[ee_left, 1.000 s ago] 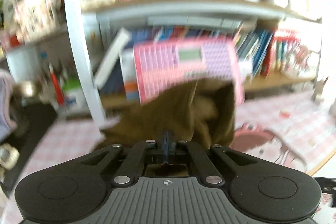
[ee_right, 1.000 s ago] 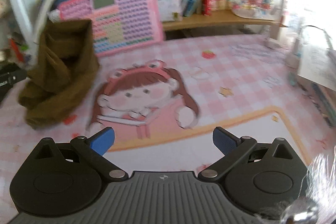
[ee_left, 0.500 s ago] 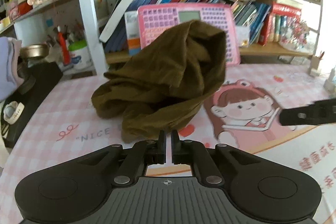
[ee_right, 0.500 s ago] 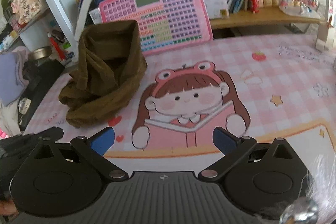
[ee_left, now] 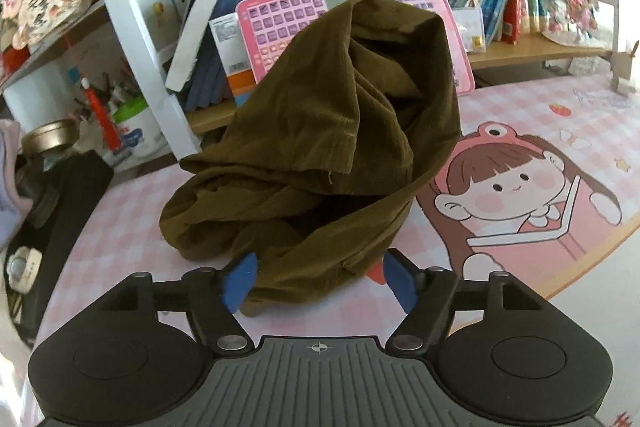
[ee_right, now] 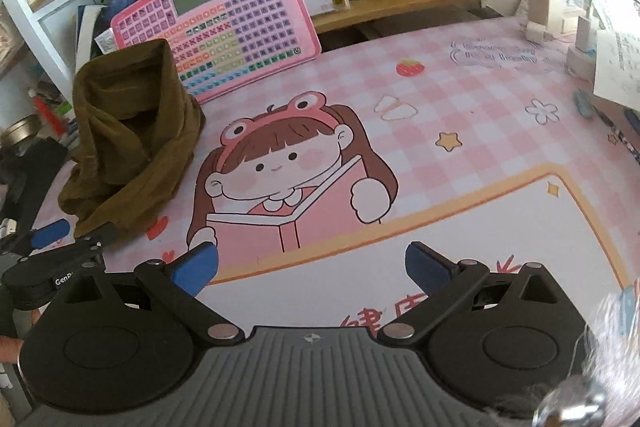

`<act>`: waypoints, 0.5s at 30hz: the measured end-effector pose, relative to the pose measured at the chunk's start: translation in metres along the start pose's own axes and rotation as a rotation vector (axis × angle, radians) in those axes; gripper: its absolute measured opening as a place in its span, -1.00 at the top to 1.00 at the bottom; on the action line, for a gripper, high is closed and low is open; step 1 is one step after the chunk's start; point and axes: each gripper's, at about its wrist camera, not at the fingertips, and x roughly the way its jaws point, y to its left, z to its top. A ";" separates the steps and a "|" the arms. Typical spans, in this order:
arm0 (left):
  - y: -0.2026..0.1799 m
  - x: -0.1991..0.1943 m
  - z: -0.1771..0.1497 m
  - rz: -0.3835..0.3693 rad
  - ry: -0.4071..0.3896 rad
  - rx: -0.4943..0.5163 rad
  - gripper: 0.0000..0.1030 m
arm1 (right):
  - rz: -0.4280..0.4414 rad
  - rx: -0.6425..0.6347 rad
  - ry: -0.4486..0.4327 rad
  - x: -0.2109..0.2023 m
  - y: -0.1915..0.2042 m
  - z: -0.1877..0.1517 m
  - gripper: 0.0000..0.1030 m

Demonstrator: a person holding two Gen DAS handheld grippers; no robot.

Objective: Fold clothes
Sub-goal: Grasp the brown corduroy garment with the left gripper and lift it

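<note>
Left hand-held gripper (ee_left: pixel 318 281) just opened; crumpled brown garment (ee_left: pixel 320 155) peaks upward.

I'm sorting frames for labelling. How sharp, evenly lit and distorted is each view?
Left wrist: sharp on the brown garment; shelf lines bow from fisheye; daylight washes out the upper right corner. Right wrist: sharp on the pink mat; right edge overexposed, a blurred shiny smear at bottom right.

The left gripper (ee_left: pixel 318 283) has let go and just opened wide; the brown cloth (ee_left: pixel 320 155) now sits crumpled on the desk (ee_left: pixel 132 211) between its fingers
</note>
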 end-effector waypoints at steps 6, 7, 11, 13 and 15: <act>0.004 0.018 0.001 -0.030 0.004 0.058 -0.40 | -0.018 0.008 0.003 0.000 0.011 -0.006 -0.96; 0.003 0.022 0.001 -0.026 0.006 0.072 -0.40 | -0.025 0.012 0.004 0.000 0.012 -0.006 -0.96; -0.001 0.039 0.006 -0.017 0.023 0.113 -0.36 | -0.049 0.030 0.003 -0.003 0.013 -0.010 -0.96; -0.008 0.046 0.007 -0.016 0.032 0.159 -0.02 | -0.055 0.035 0.003 -0.003 0.013 -0.011 -0.96; -0.013 0.048 0.008 -0.040 0.042 0.189 0.83 | -0.054 0.035 -0.001 -0.005 0.014 -0.011 -0.96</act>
